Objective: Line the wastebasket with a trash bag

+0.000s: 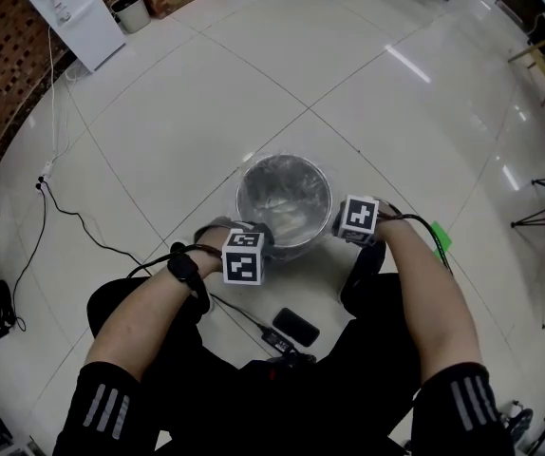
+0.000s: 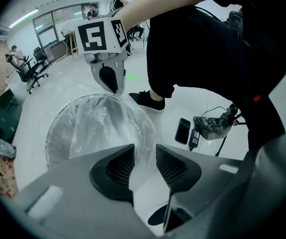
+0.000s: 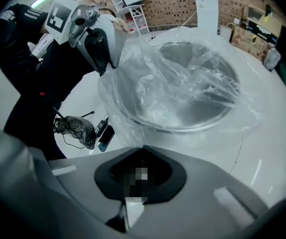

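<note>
Round metal wastebasket stands upright on the white tile floor, just in front of the person's knees. A clear trash bag is in it: the film is bunched and crumpled down inside the bowl, and its mouth is draped out over the near rim and partly over the sides. Nothing else shows inside the wastebasket, only plastic.

Left gripper is at the wastebasket's near-left rim, pointing steeply down. Its jaws stand a narrow gap apart, with a strip of bag film running loose between the pads and no squeeze on it.

Right gripper is at the near-right rim, also pointing steeply down, with its jaws closed together. In the left gripper view the bag film pulls up to a peak at its tip, so it is pinching the bag edge.

A black phone lies flat on the floor on the person's side of the wastebasket, with a black adapter and cable just beside it.

A small white bin stands well beyond the wastebasket by the brick wall; its contents cannot be told.
</note>
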The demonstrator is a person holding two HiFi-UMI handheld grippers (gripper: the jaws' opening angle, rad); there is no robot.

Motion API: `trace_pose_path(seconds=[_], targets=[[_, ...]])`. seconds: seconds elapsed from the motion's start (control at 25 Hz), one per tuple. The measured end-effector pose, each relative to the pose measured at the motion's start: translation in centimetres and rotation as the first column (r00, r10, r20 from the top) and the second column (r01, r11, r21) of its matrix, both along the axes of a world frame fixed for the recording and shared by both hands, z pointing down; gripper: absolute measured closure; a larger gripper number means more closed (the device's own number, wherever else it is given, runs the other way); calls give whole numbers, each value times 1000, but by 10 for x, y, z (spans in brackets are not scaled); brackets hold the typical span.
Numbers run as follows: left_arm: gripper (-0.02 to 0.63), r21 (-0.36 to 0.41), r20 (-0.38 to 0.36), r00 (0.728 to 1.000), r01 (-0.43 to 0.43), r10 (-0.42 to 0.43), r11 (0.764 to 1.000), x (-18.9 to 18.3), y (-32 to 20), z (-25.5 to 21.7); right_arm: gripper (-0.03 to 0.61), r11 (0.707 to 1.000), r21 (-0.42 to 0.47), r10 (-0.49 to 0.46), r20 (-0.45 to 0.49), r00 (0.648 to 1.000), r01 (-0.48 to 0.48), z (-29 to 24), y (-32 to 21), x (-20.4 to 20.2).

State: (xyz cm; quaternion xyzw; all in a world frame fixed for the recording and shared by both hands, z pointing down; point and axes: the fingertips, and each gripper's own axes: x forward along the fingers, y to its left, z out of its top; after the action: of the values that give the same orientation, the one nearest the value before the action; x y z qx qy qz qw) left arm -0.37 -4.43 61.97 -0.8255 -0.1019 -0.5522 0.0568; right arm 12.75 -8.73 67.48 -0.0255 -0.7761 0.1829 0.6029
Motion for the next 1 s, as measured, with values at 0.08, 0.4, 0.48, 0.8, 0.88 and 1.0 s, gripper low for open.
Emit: trace_pose_path(seconds=[0.08, 0.4, 0.48, 0.8, 0.88, 1.0], targets=[[482, 17, -5, 1000, -1, 1, 1000, 1, 2, 6, 571, 1000, -11, -8, -19, 1000, 8, 6, 4, 0], [480, 54, 11, 999, -31, 30, 998, 4, 2, 8, 485, 998, -51, 28, 1, 1000, -28, -30, -9, 15], [480, 62, 15, 999, -36, 36, 997, 4, 2, 8, 482, 996, -56, 70, 25, 997, -68, -44, -15, 19], [480, 85, 12, 997, -77, 76, 993, 7, 14, 8, 468, 979, -10, 203, 120, 972, -204, -79, -44, 29], [480, 96, 10, 996, -85, 85, 992, 9, 15, 8, 464, 969, 25, 240, 143, 960, -246, -78, -56, 27], [480, 105, 7, 995, -95, 95, 990, 12, 17, 9, 426, 951, 59, 291, 164, 942, -304, -68, -70, 19]])
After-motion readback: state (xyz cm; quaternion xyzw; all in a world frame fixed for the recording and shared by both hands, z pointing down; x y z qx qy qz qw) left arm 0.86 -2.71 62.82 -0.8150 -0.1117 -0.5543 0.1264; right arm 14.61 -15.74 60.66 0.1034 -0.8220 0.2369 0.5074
